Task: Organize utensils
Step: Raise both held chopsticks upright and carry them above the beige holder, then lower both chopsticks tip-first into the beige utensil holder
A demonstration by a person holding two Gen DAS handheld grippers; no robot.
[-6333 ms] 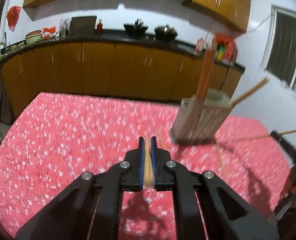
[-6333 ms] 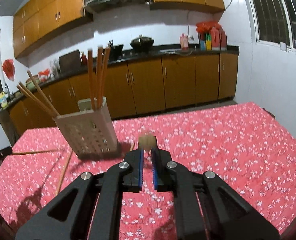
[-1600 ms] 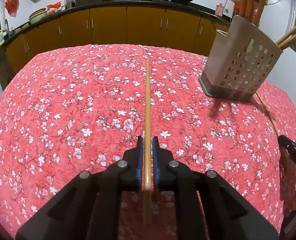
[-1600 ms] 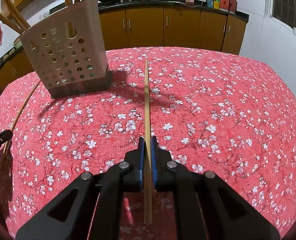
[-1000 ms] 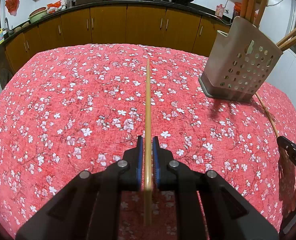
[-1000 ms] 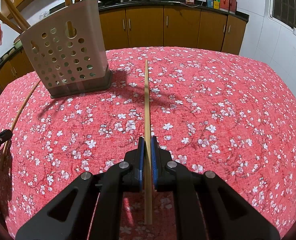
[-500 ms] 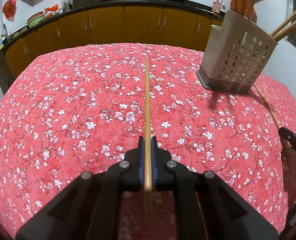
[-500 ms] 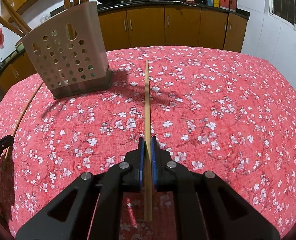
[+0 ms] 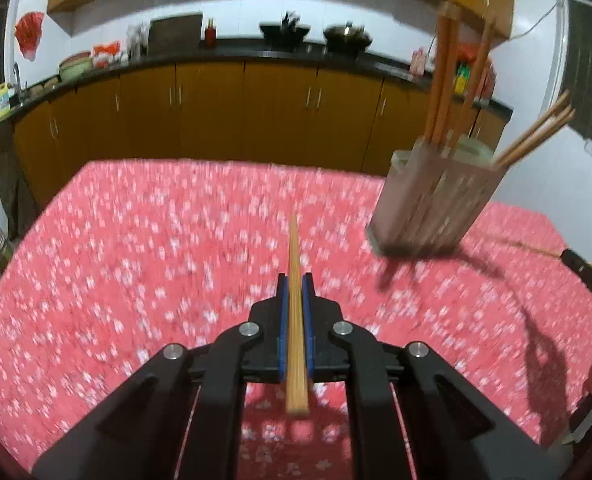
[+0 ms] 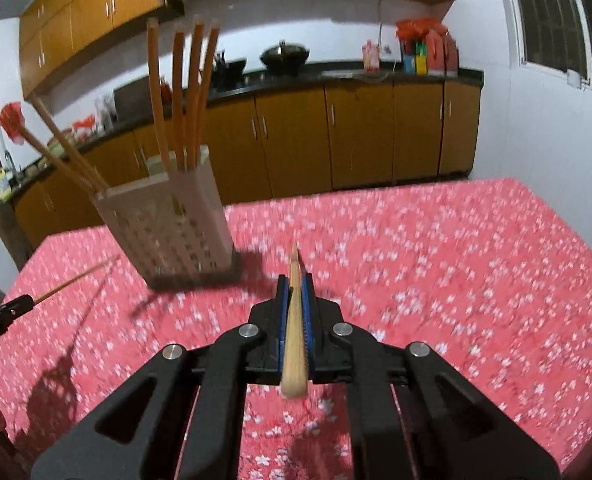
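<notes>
Chopsticks are pinched in both tools: the left gripper (image 9: 294, 284) is clenched on one chopstick (image 9: 294, 312), and the right gripper (image 10: 294, 284) grips another chopstick (image 10: 294, 320), both lifted off the red tablecloth (image 9: 135, 260) where half a second ago they lay along it. Between the two stands the perforated holder (image 10: 175, 232), already holding sticks, though blur hides its slots. Each long stick could pivot between the pads and strike the rim, tipping the holder.
</notes>
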